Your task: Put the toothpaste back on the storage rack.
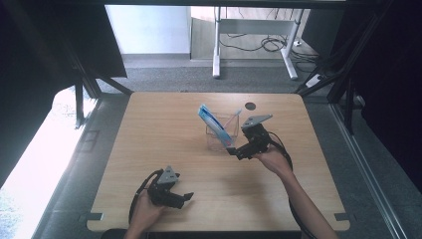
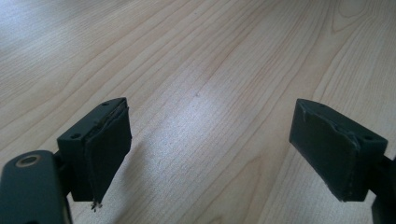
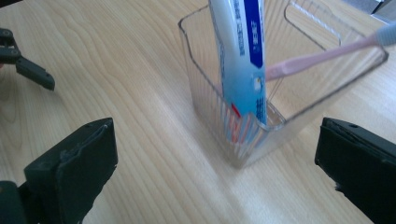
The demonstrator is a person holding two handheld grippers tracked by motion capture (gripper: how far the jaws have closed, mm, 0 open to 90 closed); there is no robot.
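A clear ribbed plastic holder stands near the table's middle. Inside it lean a white and blue toothpaste tube, cap end down, and a pink toothbrush. My right gripper sits just right of the holder, open, its jaws wide on either side of the holder's near corner without touching it. Down by the front edge my left gripper is open over bare wood with nothing between its fingers.
The wooden table has a dark round hole near its far edge. Beyond it a white desk frame and cables lie on grey floor. Black frame posts stand at both far corners.
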